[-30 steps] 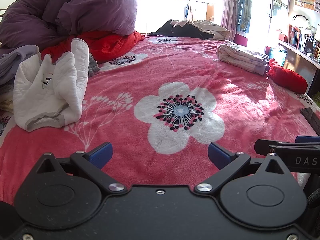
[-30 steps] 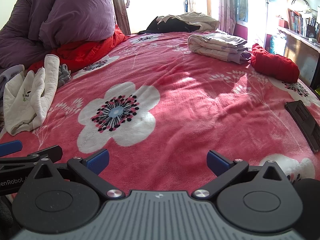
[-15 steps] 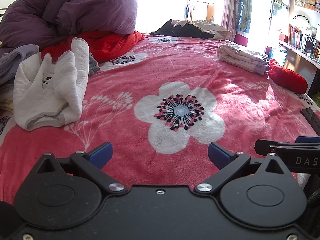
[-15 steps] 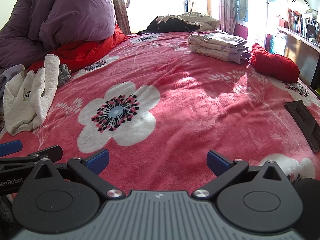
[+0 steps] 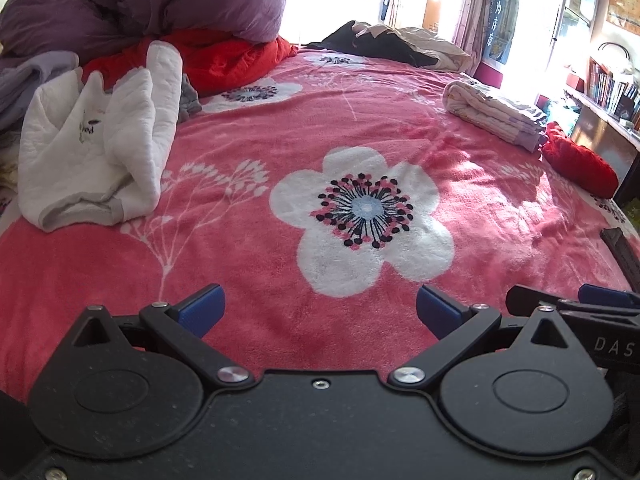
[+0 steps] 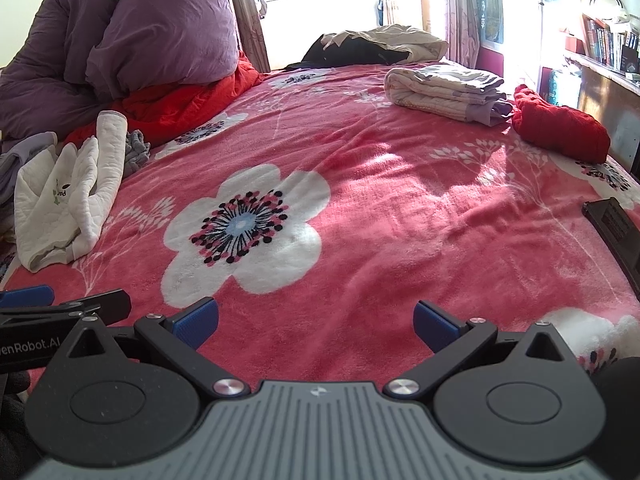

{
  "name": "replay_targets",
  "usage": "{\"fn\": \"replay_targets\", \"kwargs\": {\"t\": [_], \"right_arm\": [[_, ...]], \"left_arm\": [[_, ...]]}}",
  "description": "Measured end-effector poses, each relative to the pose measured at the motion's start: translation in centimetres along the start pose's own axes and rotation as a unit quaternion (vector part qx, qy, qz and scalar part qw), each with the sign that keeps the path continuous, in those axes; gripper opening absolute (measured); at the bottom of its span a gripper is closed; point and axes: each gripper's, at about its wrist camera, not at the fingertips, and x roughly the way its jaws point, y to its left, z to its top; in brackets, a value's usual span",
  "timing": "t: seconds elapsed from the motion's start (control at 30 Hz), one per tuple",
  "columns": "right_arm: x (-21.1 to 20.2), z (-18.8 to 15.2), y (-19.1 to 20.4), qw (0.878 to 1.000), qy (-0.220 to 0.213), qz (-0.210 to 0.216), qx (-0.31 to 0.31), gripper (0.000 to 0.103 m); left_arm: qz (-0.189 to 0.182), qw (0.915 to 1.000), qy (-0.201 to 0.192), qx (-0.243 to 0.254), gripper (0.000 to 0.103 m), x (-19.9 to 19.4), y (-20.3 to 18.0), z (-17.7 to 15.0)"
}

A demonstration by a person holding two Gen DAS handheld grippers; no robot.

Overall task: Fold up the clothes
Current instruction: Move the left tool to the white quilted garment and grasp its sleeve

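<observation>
Already folded, probably: striped bundle (image 6: 448, 92) and red piece (image 6: 560, 130), far ahead-right of jaws. Left to do: white top (image 5: 96, 144), crumpled, ahead-left. Left gripper (image 5: 320, 308), right gripper (image 6: 316, 322): jaws wide open, empty.

The left black two-finger gripper (image 5: 320, 306) has matte plastic linkage arms, round housings, silver pivot screws and blue ribbed fingertip pads (image 5: 202, 310). The right gripper (image 6: 316, 322) is built the same, but its body is a grey ribbed plate stamped with a small lightning mark. White lettering runs along each gripper's side.
</observation>
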Motion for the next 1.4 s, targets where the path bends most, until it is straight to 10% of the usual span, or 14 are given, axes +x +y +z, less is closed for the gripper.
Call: {"fn": "replay_targets", "kwargs": {"t": [0.3,0.6,1.0,1.27,1.4], "right_arm": [[3.6,0.1,-1.2,0.999,-0.028,0.032,-0.009,0.103],[8.5,0.7,-0.5,0.992,-0.078,0.076,-0.066,0.103],[12.8,1.4,-2.3,0.989,-0.009,0.143,-0.017,0.103],[13.5,1.1,-2.6,0.988,-0.004,0.157,-0.001,0.103],[13.6,1.1,-2.7,0.988,-0.003,0.156,0.000,0.103]], "left_arm": [[0.051,0.9942,-0.051,-0.080,0.103,0.9,6.0,1.4],[0.093,0.9855,-0.004,-0.142,0.103,4.1,14.1,4.1],[0.207,0.9297,-0.082,-0.294,0.098,6.9,26.9,6.3],[0.191,0.9167,-0.056,-0.346,0.067,9.4,29.6,4.6],[0.199,0.9246,-0.062,-0.319,0.028,9.3,28.6,5.0]]}}
